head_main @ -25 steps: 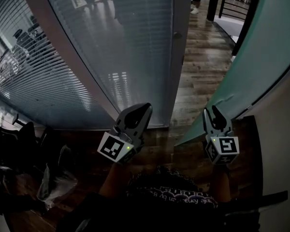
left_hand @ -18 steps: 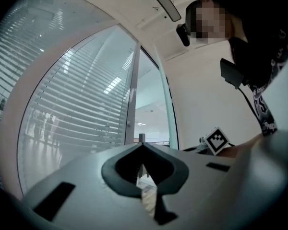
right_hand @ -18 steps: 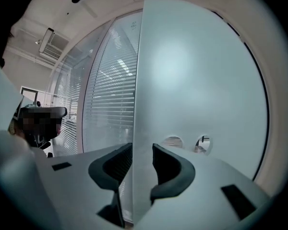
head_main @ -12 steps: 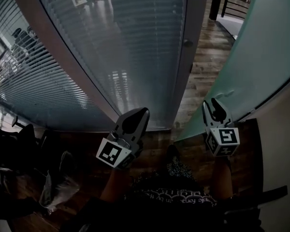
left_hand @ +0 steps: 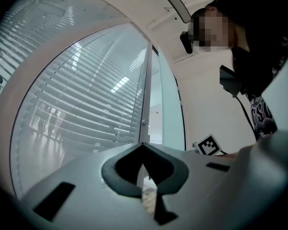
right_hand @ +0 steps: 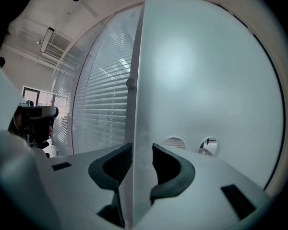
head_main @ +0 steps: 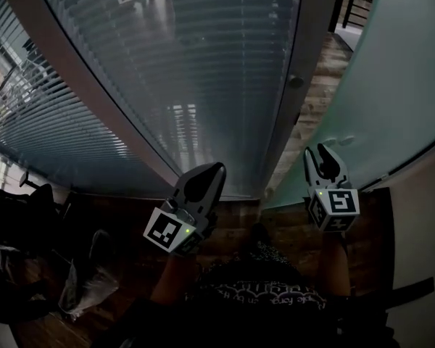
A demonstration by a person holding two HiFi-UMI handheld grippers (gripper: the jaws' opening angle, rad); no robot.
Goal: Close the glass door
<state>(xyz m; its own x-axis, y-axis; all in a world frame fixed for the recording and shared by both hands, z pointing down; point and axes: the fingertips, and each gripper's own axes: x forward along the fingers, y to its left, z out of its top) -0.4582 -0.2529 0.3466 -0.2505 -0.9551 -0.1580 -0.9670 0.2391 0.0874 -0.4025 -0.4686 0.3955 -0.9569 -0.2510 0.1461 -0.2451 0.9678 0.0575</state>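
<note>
The frosted glass door (head_main: 391, 85) stands at the right, swung close to the grey frame post (head_main: 304, 49) that carries a small round knob (head_main: 296, 82). A narrow gap of wood floor (head_main: 326, 71) shows between them. My right gripper (head_main: 322, 162) sits at the door's free edge; in the right gripper view the pane's edge (right_hand: 134, 128) runs between the jaws, and the right gripper (right_hand: 143, 157) is shut on it. My left gripper (head_main: 203, 176) hangs in front of the blind-covered glass wall (head_main: 181, 71), shut and empty, as the left gripper (left_hand: 143, 162) view confirms.
A white wall (head_main: 420, 216) lies right of the door. Dark chairs and a plastic bag (head_main: 87, 281) sit at the lower left. Two round holes (right_hand: 192, 145) pierce the door near my right jaws. The frame post (left_hand: 145, 104) rises ahead of the left gripper.
The door has swung toward the frame post with my right gripper on its edge, and the gap of floor has narrowed. The left gripper has stayed about where it was.
</note>
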